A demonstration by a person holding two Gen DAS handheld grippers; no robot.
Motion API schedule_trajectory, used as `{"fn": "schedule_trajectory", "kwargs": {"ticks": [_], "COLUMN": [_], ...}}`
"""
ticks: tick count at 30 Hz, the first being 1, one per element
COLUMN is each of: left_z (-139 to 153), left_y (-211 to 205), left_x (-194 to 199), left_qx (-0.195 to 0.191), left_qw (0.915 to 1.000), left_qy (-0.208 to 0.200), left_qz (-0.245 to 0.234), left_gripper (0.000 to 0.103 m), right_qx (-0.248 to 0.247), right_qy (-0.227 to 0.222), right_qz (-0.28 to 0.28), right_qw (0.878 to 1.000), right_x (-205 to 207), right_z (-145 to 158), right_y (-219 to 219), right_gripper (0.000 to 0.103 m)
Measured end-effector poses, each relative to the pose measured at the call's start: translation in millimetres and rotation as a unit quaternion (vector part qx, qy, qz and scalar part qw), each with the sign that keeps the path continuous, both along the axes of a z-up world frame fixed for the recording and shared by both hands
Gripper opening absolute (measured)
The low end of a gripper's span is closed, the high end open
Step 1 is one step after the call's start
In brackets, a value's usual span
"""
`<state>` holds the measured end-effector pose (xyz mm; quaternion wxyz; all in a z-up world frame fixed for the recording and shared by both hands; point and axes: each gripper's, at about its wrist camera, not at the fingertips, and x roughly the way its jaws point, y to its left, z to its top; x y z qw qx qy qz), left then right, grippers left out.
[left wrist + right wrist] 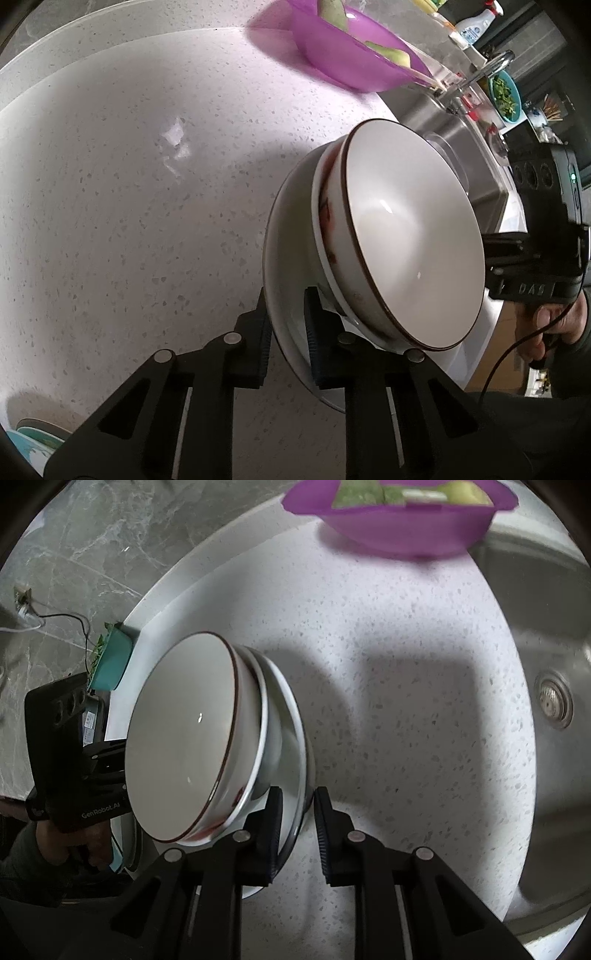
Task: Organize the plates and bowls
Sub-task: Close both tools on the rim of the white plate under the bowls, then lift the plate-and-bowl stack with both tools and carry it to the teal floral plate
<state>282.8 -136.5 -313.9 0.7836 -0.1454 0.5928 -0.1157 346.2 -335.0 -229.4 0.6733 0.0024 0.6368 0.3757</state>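
A white plate (284,295) carries a white bowl (410,240) with a brown rim and red marks on its side. Both are held above the speckled counter. My left gripper (286,343) is shut on the plate's rim, one finger on each face. In the right wrist view my right gripper (297,830) is shut on the rim of the same plate (295,738), with the bowl (184,746) to its left. Each gripper shows in the other's view, behind the bowl.
A purple bowl (354,51) with green pieces stands at the back of the white speckled counter (147,221). A steel sink (554,701) lies to the right. A teal dish (110,661) sits at the left. A spray bottle (474,24) stands far back.
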Motion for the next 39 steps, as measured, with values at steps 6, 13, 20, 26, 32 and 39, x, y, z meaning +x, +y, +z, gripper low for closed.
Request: {"fn": "schedule_trajectory", "kwargs": {"ticks": [6, 13, 20, 26, 32, 39], "left_z": [0, 0, 2, 9, 31, 60], "left_y": [-1, -1, 4, 10, 16, 21], "left_x": [3, 3, 1, -6, -17, -39], "left_qx": [0.002, 0.001, -0.002, -0.001, 0.006, 0.012], "left_qw": [1.0, 0.9998, 0.9995, 0.999, 0.9978, 0.9941], "left_qy": [0.004, 0.011, 0.013, 0.01, -0.004, -0.018], "left_qz": [0.008, 0.018, 0.03, 0.043, 0.066, 0.107], "left_gripper": [0.014, 0.013, 0.012, 0.012, 0.012, 0.012], "right_qx": [-0.016, -0.022, -0.023, -0.021, -0.013, -0.001], "right_qy": [-0.015, -0.021, -0.016, -0.017, -0.026, -0.043], "right_qz": [0.005, -0.008, -0.015, -0.007, 0.009, 0.044], "right_qw": [1.0, 1.0, 1.0, 1.0, 1.0, 0.998], "right_x": [-4, -6, -9, -7, -5, -7], "right_z": [1, 2, 3, 6, 19, 43], "right_y": [5, 8, 8, 8, 11, 19], "right_gripper": [0.021, 0.019, 0.018, 0.018, 0.018, 0.018]}}
